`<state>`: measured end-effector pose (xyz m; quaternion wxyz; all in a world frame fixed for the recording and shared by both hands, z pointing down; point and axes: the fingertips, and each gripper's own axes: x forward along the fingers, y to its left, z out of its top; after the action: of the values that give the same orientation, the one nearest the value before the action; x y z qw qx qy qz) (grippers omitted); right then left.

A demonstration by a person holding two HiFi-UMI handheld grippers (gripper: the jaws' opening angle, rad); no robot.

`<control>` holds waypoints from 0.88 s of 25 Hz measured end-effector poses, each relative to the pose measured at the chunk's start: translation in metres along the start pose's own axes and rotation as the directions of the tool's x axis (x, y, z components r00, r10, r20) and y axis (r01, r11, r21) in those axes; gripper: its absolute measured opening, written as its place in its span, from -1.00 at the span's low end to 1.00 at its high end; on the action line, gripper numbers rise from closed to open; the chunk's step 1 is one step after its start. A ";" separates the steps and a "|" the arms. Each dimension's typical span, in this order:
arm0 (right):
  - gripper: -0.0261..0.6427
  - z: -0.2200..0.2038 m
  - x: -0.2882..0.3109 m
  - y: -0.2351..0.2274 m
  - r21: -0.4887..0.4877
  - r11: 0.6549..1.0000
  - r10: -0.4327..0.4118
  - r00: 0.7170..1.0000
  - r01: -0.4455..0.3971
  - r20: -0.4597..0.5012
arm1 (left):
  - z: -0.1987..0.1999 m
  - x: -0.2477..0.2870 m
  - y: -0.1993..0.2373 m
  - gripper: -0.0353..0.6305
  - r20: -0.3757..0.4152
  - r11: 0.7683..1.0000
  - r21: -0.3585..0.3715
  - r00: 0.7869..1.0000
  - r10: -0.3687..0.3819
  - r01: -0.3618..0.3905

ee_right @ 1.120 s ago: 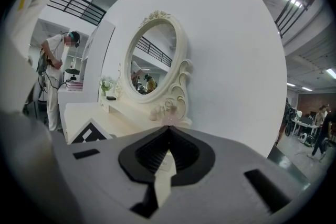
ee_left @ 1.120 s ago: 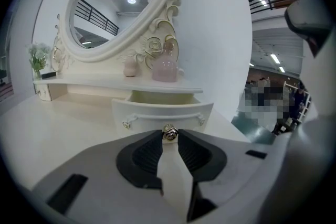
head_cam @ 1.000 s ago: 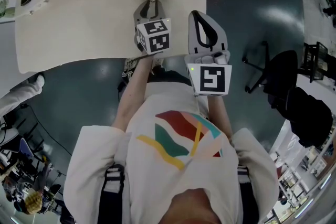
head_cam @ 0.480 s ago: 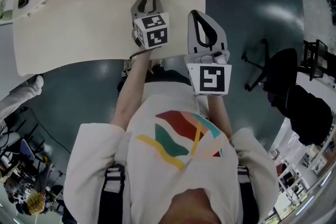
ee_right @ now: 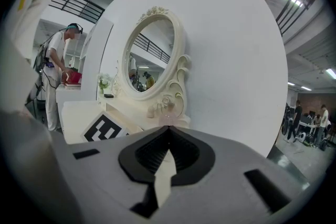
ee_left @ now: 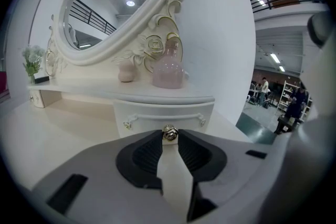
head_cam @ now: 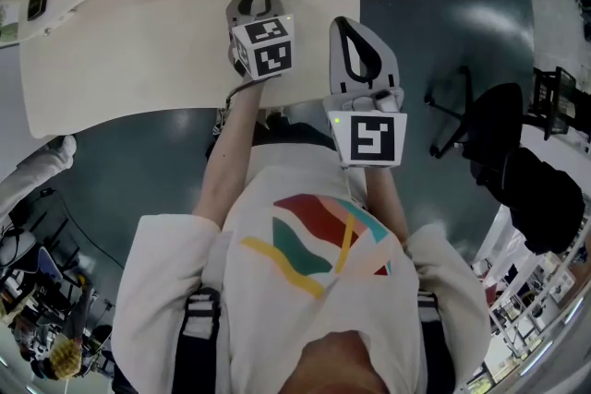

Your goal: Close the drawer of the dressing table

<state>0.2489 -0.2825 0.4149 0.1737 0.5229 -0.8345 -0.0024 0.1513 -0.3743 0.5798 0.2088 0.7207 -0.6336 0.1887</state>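
Left gripper view shows your left gripper [ee_left: 169, 137] with its jaws pinching the small metal knob [ee_left: 169, 133] of the drawer [ee_left: 163, 112]; one pad sits against each side of the knob. The drawer lies at 12 o'clock from those jaws, set under the raised shelf [ee_left: 94, 91] of the dressing table [head_cam: 138, 41]. In the head view, its front seems to stand only slightly proud of the shelf's edge, though you cannot judge the gap exactly. On the shelf, a pink vase [ee_left: 168, 66] stands directly above the drawer, with a small pale pot [ee_left: 126, 72] just beside it at 9 o'clock. The oval mirror [ee_left: 113, 2] rises behind both, toward 11 o'clock.

Your right gripper [ee_right: 168, 128] has its jaws pressed together at the tips, with nothing between them. In the head view it sits at about 4 o'clock from the left one, near the table's right edge and apart from the drawer.
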 end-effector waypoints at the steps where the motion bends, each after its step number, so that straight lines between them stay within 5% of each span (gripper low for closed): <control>1: -0.93 0.000 0.001 0.000 -0.004 1.000 0.001 1.000 -0.001 -0.001 | 0.000 0.002 0.000 -0.63 -0.002 1.000 -0.002 1.000 -0.002 0.002; 22: -0.93 -0.006 0.020 -0.009 -0.001 1.000 0.004 1.000 -0.004 -0.023 | 0.014 0.030 0.008 -0.63 -0.004 1.000 0.012 1.000 0.005 -0.005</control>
<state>0.2511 -0.3033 0.4248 0.1838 0.5209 -0.8336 0.0036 0.1472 -0.4081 0.5848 0.2053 0.7200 -0.6338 0.1942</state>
